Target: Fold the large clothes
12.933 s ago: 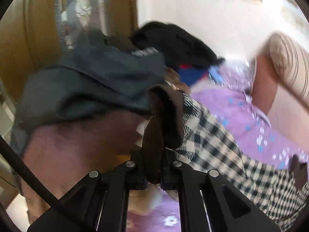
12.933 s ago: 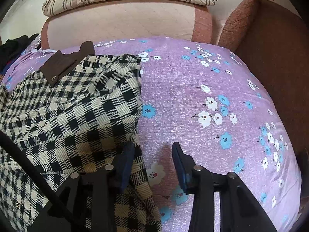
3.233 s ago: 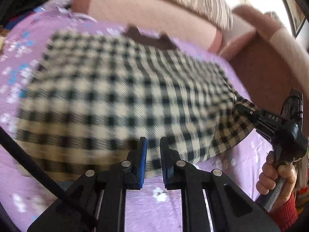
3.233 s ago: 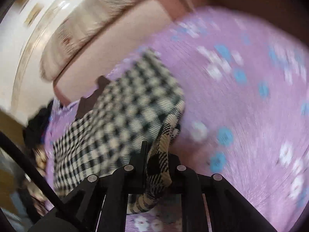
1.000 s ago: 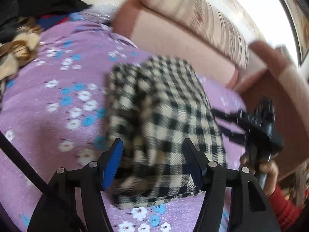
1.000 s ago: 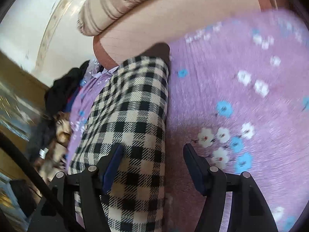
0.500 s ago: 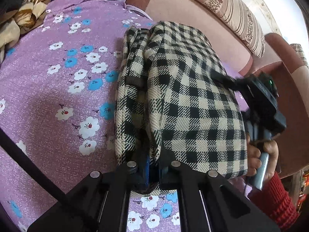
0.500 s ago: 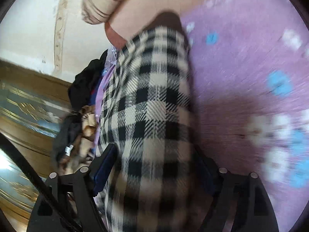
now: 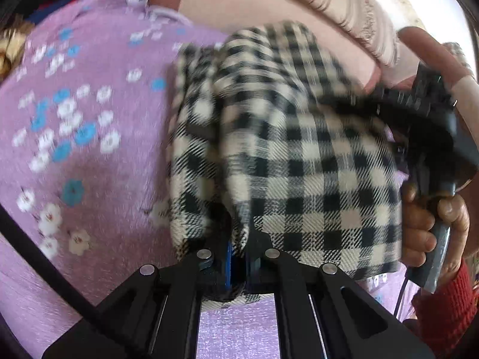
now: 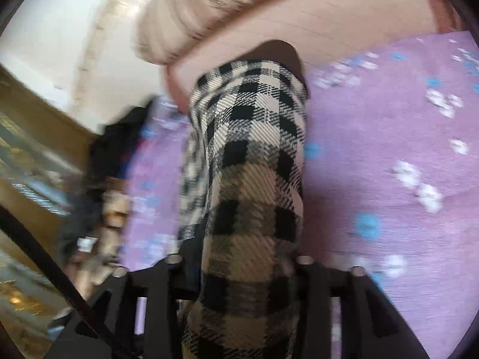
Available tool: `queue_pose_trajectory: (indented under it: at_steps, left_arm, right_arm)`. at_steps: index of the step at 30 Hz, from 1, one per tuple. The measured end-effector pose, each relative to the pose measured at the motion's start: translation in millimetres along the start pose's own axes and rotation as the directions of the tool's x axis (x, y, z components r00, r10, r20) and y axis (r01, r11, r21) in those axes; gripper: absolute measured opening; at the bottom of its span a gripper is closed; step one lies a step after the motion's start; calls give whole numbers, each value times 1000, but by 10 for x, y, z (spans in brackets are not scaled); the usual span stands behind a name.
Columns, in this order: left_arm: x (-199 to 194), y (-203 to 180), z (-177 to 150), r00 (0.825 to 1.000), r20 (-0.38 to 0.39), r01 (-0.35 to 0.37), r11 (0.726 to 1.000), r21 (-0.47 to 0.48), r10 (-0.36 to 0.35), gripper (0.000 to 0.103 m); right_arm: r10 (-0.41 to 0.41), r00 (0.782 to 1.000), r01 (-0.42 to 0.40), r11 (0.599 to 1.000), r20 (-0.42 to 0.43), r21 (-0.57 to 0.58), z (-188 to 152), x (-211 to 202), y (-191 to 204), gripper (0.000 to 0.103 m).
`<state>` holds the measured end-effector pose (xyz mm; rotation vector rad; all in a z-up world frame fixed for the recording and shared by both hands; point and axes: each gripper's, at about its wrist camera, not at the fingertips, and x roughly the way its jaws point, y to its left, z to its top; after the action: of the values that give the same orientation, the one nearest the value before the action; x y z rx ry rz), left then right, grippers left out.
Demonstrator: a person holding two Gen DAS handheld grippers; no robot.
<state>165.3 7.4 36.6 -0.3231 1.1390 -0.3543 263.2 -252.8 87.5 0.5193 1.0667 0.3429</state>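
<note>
A black-and-cream checked garment (image 9: 299, 149) lies folded into a long thick bundle on the purple flowered sheet (image 9: 89, 179). My left gripper (image 9: 239, 239) is shut on a fold at the bundle's near end. In the right wrist view the same bundle (image 10: 251, 137) runs away from me, its brown collar (image 10: 281, 51) at the far end. The jaws of my right gripper (image 10: 245, 248) are closing on it; the cloth fills the gap and bulges over both fingers. A hand (image 9: 425, 224) with a red sleeve holds that gripper at the bundle's right side.
A pinkish padded backrest (image 9: 254, 6) with a striped pillow (image 9: 344, 6) on top bounds the far side. A heap of dark and tan clothes (image 10: 119, 155) lies at the sheet's left, by a wooden cabinet (image 10: 30, 137). Bare sheet spreads left and right of the bundle.
The left jaws, open around the near end a second ago, have shut on a fold. The right jaws have narrowed onto the bundle. Both views have shifted and blurred.
</note>
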Motion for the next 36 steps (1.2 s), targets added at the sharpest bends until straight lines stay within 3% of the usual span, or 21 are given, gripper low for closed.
queue_pose_trajectory:
  at_steps: [2, 5, 9, 10, 11, 13, 15, 17, 19, 21, 23, 25, 28, 31, 34, 36]
  left_arm:
    - [-46, -2, 2, 1000, -2, 18, 1000, -12, -18, 6]
    - [-128, -23, -32, 1000, -3, 10, 1000, -10, -10, 6]
    - [-171, 45, -113, 999, -13, 34, 998, -55, -35, 6]
    - [-207, 68, -127, 999, -9, 41, 997, -66, -42, 6]
    - [-267, 87, -145, 999, 2, 52, 996, -74, -52, 6]
    - [-399, 128, -176, 998, 29, 66, 995, -81, -63, 7]
    - [-555, 184, -205, 996, 62, 64, 995, -80, -59, 9]
    - [-769, 276, -241, 993, 115, 26, 996, -88, -16, 14]
    - [-927, 337, -216, 985, 166, -27, 995, -95, 42, 36]
    - [-1089, 415, -202, 968, 230, -82, 992, -98, 103, 51]
    - [-1248, 471, -197, 941, 289, -150, 984, -98, 173, 54]
    - [-1346, 485, -176, 923, 322, -188, 977, -95, 209, 65]
    - [-1471, 473, -176, 882, 388, -244, 964, -105, 265, 81]
    - [-1544, 406, -180, 832, 443, -326, 940, -100, 336, 87]
    - [-1564, 338, -173, 792, 480, -384, 919, -89, 377, 89]
    - [-1606, 314, -176, 772, 505, -404, 911, -81, 387, 89]
  right_arm:
    - [-76, 995, 80, 995, -65, 56, -73, 92, -205, 52]
    - [-61, 998, 59, 990, 15, 125, -195, -177, -300, 56]
    - [-168, 972, 175, 984, 163, -29, -309, -761, 43, 56]
    - [-175, 968, 191, 979, 181, -71, -326, -844, 147, 53]
    - [-169, 968, 193, 973, 184, -124, -357, -913, 294, 41]
    - [-108, 985, 129, 979, 133, -156, -384, -932, 379, 29]
    - [-79, 992, 95, 981, 97, -170, -459, -886, 412, 27]
    - [-108, 992, 119, 976, 66, -185, -571, -728, 412, 27]
    - [-110, 994, 110, 979, 14, -173, -766, -550, 331, 27]
    - [-121, 991, 107, 973, -59, -203, -1048, -322, 311, 27]
    - [-166, 980, 127, 947, -110, -296, -1349, -194, 431, 27]
    - [-187, 979, 143, 915, -81, -376, -1456, -254, 596, 27]
    - [-126, 992, 123, 918, 16, -377, -1313, -477, 823, 27]
    - [-95, 993, 112, 939, 68, -324, -1017, -452, 915, 27]
    - [-86, 995, 93, 969, 43, -230, -797, -116, 872, 27]
    - [-19, 999, 12, 988, -48, -151, -829, 205, 794, 28]
